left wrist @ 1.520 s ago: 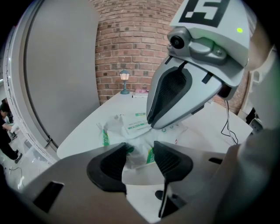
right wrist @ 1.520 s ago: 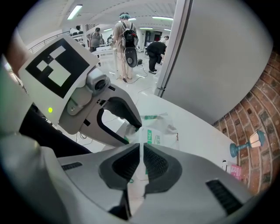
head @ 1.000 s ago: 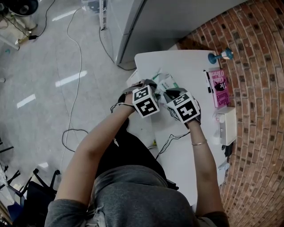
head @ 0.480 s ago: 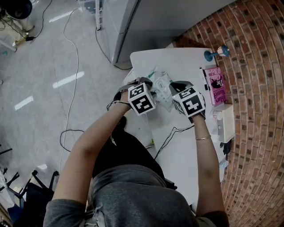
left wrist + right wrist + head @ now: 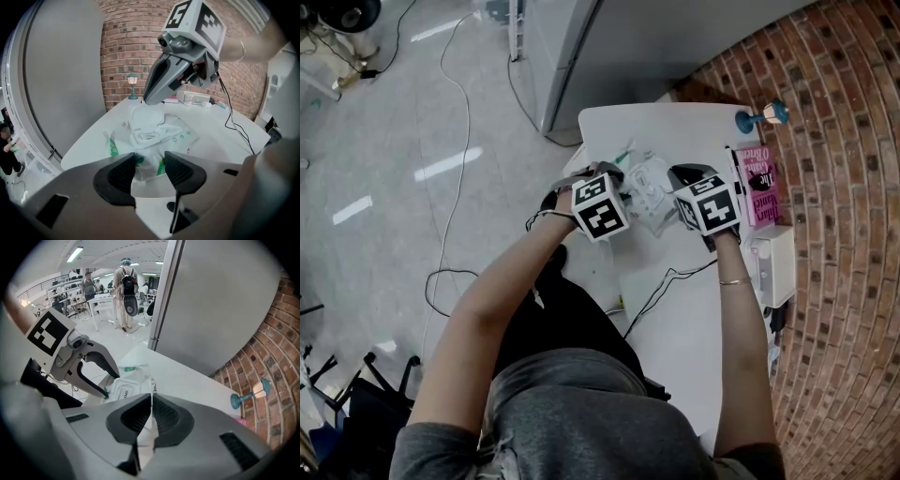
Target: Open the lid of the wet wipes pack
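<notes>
Lid-lifting step under way on the white desk!
The wet wipes pack lay mid-desk. Our left tongs clamped its near edge, while our right tongs, just eased open a hair, pinched the raised lid. Next, we judged: swing it fully back.
</notes>
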The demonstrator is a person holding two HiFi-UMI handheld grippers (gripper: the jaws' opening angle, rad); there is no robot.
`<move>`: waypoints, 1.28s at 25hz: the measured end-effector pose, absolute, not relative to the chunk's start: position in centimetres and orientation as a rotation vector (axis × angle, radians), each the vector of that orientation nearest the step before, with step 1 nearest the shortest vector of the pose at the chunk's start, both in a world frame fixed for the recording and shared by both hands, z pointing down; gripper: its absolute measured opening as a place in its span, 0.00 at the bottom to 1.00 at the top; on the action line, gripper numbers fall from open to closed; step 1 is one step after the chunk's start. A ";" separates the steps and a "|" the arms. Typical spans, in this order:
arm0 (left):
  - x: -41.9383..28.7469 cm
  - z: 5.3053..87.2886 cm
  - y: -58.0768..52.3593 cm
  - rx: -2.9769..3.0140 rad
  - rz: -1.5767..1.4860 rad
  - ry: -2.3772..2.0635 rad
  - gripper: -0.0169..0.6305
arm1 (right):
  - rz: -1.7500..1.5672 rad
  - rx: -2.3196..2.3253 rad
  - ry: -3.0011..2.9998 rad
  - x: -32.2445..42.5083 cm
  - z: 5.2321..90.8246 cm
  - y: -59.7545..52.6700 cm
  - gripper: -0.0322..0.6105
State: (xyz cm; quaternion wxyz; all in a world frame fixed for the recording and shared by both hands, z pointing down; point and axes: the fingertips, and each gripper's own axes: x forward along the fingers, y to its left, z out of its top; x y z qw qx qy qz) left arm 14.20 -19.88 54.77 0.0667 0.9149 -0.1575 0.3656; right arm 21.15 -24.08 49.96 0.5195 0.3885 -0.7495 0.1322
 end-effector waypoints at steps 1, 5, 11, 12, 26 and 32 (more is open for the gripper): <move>14.2 54.8 -19.9 2.758 1.102 -0.477 0.35 | 0.316 0.935 -1.795 21.4 50.0 -24.3 0.08; 14.1 54.8 -19.9 2.755 1.101 -0.484 0.35 | 0.329 0.952 -1.790 22.0 50.6 -25.1 0.08; 14.1 54.7 -19.8 2.750 1.107 -0.486 0.35 | 0.374 0.968 -1.784 23.2 51.9 -26.2 0.09; 14.1 54.7 -19.9 2.750 1.106 -0.488 0.35 | 0.392 0.973 -1.791 23.3 52.2 -26.3 0.09; 14.2 54.8 -19.9 2.747 1.107 -0.497 0.35 | 0.356 0.987 -1.729 24.3 55.0 -27.5 0.06; 14.1 54.8 -19.9 2.747 1.107 -0.492 0.35 | 0.350 0.998 -1.727 24.1 55.7 -27.5 0.06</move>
